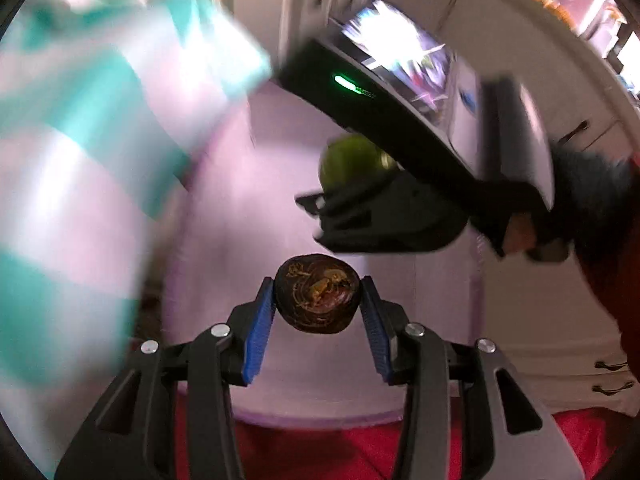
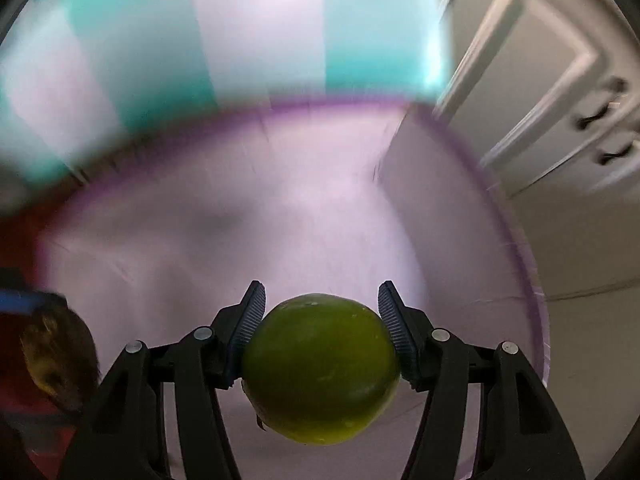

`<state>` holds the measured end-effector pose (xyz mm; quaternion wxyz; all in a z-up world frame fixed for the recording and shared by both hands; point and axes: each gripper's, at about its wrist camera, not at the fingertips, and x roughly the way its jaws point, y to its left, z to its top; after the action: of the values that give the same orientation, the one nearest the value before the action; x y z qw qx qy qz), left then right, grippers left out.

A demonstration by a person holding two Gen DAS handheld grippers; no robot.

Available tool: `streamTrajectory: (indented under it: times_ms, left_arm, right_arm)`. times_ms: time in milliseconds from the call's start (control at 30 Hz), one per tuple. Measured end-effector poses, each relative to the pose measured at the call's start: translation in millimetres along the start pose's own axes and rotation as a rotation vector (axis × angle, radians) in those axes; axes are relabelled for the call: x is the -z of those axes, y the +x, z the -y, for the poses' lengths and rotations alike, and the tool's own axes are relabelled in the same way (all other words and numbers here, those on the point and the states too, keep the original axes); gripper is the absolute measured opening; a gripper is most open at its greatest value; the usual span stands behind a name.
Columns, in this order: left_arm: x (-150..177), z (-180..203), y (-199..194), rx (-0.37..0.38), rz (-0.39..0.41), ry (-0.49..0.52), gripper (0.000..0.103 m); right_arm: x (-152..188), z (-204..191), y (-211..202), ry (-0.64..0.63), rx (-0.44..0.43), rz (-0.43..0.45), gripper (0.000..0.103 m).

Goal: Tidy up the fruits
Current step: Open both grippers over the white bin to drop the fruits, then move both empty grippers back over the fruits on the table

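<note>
My left gripper (image 1: 318,300) is shut on a dark brown round fruit (image 1: 318,294) with yellowish marks, held above a pale purple bin (image 1: 256,208). My right gripper (image 2: 322,312) is shut on a green round fruit (image 2: 320,368) and holds it over the same purple bin (image 2: 280,216). In the left wrist view the right gripper (image 1: 320,204) reaches in from the upper right with the green fruit (image 1: 352,160) in it. In the right wrist view the dark fruit (image 2: 52,352) shows at the lower left edge.
A teal and white striped bin (image 1: 80,140) stands beside the purple one; it also shows in the right wrist view (image 2: 240,32). A red cloth (image 1: 320,452) lies under the bins. White cabinet doors (image 2: 560,100) with dark handles are at the right.
</note>
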<state>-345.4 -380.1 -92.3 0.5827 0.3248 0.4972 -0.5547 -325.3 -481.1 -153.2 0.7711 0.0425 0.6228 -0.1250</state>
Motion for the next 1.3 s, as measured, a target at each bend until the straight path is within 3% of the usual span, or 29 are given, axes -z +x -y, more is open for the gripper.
streamTrajectory:
  times_ms: [133,233,367,533,600,700,767,833,933,1000,1033,1100,1133,1233,1300]
  left_arm:
    - [-0.4,-16.4,53.1,-0.007,-0.129,-0.063,0.043]
    - [2.6,-22.2,78.4,-0.03,-0.214,-0.094,0.043]
    - [8.1,-14.8,104.8,-0.036,-0.307,-0.087,0.043]
    - [16.0,-9.2,112.8,-0.033,-0.348,-0.091,0.045]
    - [11.1,-19.2,110.1,-0.029,-0.337,-0.1,0.061]
    - [7.6,-20.9,99.2,-0.007,-0.291,-0.099,0.067]
    - [8.2,-16.5,79.5,-0.003,-0.224,-0.074,0.069]
    - [8.5,-3.8,43.9,0.014,-0.088,-0.016,0.071]
    - [17.4,12.7,-33.8,0.05,0.188,0.064,0.079]
    - [31.1,13.7,-87.2,0.038,0.39,0.074,0.09]
    - [42.1,12.9,-113.5,0.014,0.485,0.06,0.099]
    - [65.8,-5.9,-167.9,-0.031,0.67,-0.008,0.101]
    - [72.2,-12.4,-184.7,-0.048,0.714,-0.041,0.101]
    - [105.9,-69.0,-239.0,-0.132,0.826,-0.214,0.101]
    - [127.7,-116.0,-258.8,-0.217,0.855,-0.35,0.101]
  right_arm:
    - [-4.5,-4.0,51.3,-0.092,0.016,-0.18,0.058]
    - [-2.3,-8.3,71.5,-0.121,0.022,-0.252,0.058]
    - [3.0,-6.8,76.4,-0.101,0.0,-0.258,0.058]
    - [7.8,6.9,76.4,-0.045,-0.035,-0.257,0.06]
    - [8.8,9.7,75.2,-0.033,-0.039,-0.254,0.07]
    - [8.3,14.3,62.0,0.004,-0.051,-0.226,0.072]
    - [9.8,28.5,33.0,0.084,-0.063,-0.163,0.072]
    - [14.6,40.4,-4.6,0.149,-0.067,-0.06,0.072]
    - [33.4,54.2,-82.3,0.25,-0.074,0.19,0.074]
    - [50.0,52.3,-133.7,0.279,-0.11,0.4,0.083]
    - [54.0,46.1,-155.1,0.275,-0.124,0.495,0.087]
    - [63.9,25.4,-201.1,0.248,-0.123,0.683,0.089]
    - [56.8,11.8,-221.0,0.214,-0.121,0.758,0.089]
    - [11.2,-28.4,-258.6,0.13,-0.153,0.857,0.089]
    - [-21.0,-54.4,-274.7,0.09,-0.198,0.874,0.099]
